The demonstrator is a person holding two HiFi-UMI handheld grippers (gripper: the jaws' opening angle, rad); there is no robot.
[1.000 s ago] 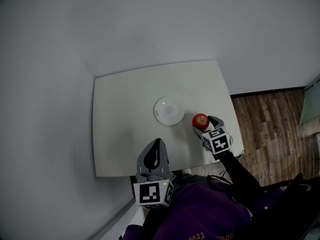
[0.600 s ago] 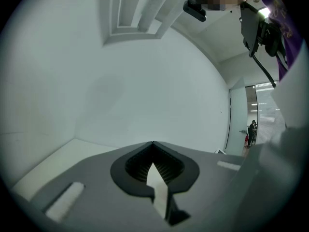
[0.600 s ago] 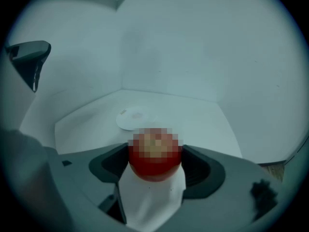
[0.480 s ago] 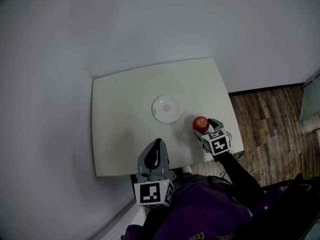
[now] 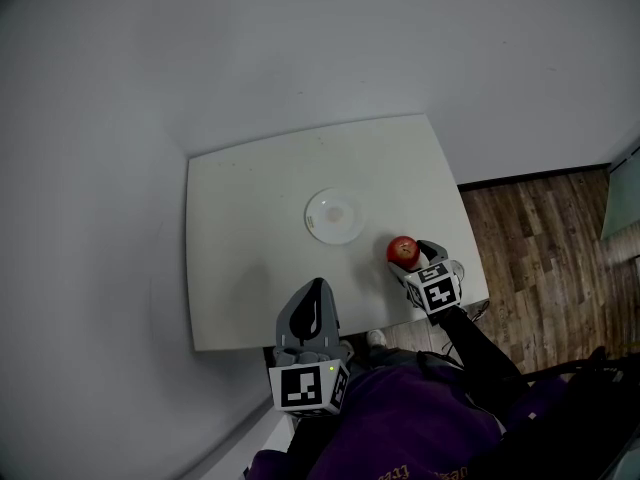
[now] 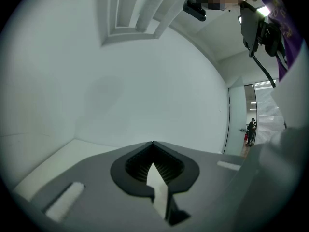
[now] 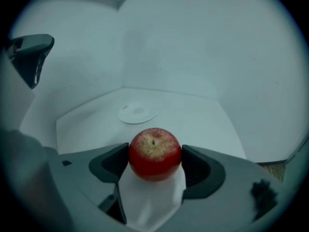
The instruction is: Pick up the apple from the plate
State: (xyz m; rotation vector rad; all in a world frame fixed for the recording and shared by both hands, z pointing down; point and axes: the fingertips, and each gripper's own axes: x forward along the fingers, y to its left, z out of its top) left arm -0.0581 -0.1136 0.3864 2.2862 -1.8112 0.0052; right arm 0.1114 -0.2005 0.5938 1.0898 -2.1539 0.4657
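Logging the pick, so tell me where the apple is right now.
The apple is clamped in the right gripper, off the plate; in the head view it hangs right of the plate, near the table's right edge.

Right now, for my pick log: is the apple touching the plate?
Apart. Right gripper view: the apple sits in the right gripper, with bare table between it and the plate.
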